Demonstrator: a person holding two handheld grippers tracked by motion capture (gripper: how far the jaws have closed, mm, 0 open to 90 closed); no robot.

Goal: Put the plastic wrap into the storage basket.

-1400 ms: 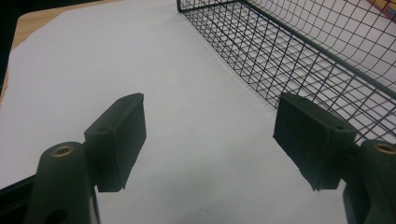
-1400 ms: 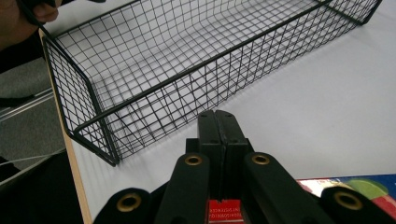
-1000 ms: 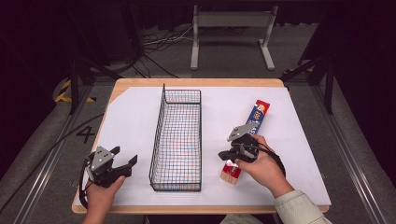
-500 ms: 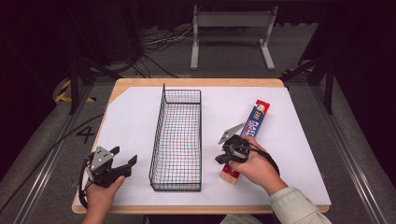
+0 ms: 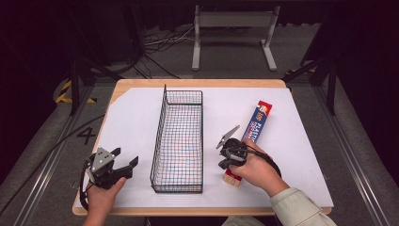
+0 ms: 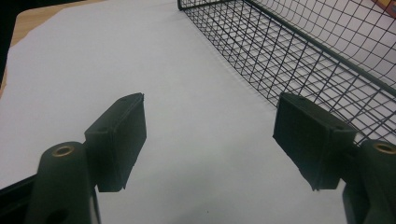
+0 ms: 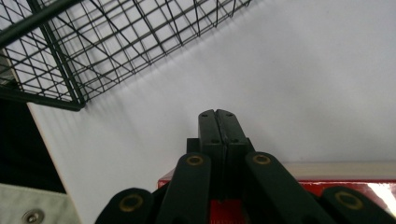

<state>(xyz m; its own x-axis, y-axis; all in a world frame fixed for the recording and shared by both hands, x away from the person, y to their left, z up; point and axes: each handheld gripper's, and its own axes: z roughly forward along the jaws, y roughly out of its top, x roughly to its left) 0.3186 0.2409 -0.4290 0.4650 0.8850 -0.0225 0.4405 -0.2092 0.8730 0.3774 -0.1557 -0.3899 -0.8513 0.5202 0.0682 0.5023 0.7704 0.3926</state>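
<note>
A long blue and red box (image 5: pixel 256 123) lies on the white sheet to the right of a black wire basket (image 5: pixel 180 136). My right gripper (image 5: pixel 225 160) is shut with nothing in it, held low over the box's near end and pointing toward the basket's near corner. In the right gripper view the jaws (image 7: pixel 218 116) are pressed together, with the red box (image 7: pixel 336 186) under them and the basket (image 7: pixel 93 56) ahead on the left. My left gripper (image 5: pixel 126 157) rests at the table's near left, open and empty, and its pads (image 6: pixel 116 135) stand wide apart beside the basket (image 6: pixel 317 60).
A white sheet (image 5: pixel 136 117) covers the wooden table (image 5: pixel 141 84). The floor behind it holds a metal stand (image 5: pixel 233 33) and cables. The table's near edge lies just below both hands.
My right hand has shifted slightly left and nearer over the box's near end, jaws staying shut. The left gripper, box and basket have not moved.
</note>
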